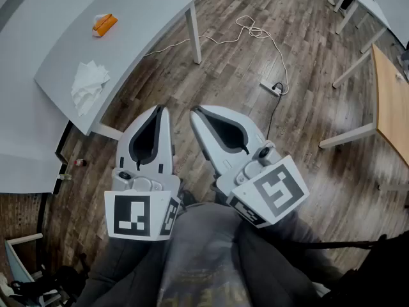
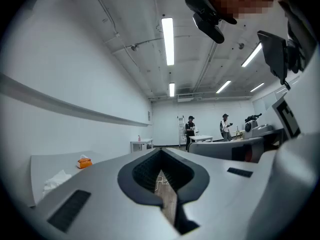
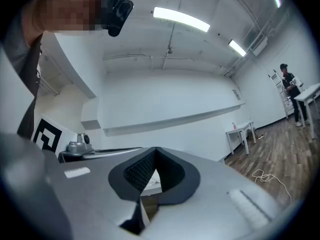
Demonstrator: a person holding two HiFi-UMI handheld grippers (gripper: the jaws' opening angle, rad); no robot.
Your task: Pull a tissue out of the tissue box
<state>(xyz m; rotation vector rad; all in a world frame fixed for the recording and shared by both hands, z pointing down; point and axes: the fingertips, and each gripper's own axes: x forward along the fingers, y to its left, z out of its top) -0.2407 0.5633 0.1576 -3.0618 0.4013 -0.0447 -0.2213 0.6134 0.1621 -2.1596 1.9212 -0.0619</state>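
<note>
An orange tissue box (image 1: 104,23) stands far back on the grey table (image 1: 140,11) at upper left; it also shows small at the left of the left gripper view, orange tissue box (image 2: 84,161). A loose heap of white tissues (image 1: 88,84) lies near the table's front edge, seen too as white tissues (image 2: 57,180). My left gripper (image 1: 163,109) and right gripper (image 1: 195,111) hover side by side over the wooden floor, close to the person's lap and well short of the table. Both have their jaws together with nothing between them, as their own views show: left gripper (image 2: 161,149), right gripper (image 3: 155,149).
A power strip (image 1: 276,88) with a looped white cable lies on the floor ahead. A wooden-topped table (image 1: 390,101) stands at right, a white desk (image 1: 364,5) at upper right. Two people (image 2: 190,129) stand far off beside a small table.
</note>
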